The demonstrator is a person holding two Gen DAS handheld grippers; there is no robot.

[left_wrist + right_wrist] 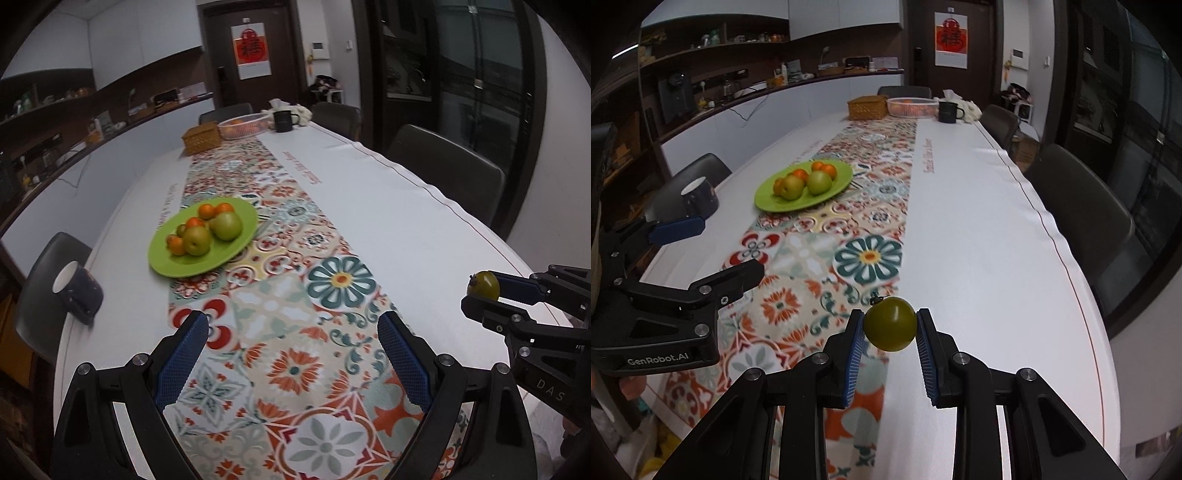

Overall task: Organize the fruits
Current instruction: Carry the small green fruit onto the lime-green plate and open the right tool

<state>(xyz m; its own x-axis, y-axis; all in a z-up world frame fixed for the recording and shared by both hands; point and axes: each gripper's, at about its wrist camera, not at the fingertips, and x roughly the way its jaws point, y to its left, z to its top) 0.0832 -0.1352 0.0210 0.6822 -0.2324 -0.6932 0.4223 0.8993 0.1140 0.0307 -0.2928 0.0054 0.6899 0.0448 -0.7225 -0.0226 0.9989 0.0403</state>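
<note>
A green plate (240, 242) (768, 199) sits on the patterned runner, holding two green pears (226, 225) (819, 182) and several small oranges (207, 210) (827, 169). My right gripper (890, 325) (480, 291) is shut on a small olive-green fruit (889, 324) (484, 284), lifted above the white tablecloth, to the right of and nearer than the plate. My left gripper (291, 332) (720, 251) hangs open over the runner with nothing between its blue pads, also short of the plate.
A dark blue mug (77, 291) (700, 201) stands by the left table edge. At the far end are a wicker basket (201, 137) (867, 107), a clear bowl of oranges (243, 125) (910, 106) and a black mug (283, 120) (948, 111). Chairs (447, 166) line the sides.
</note>
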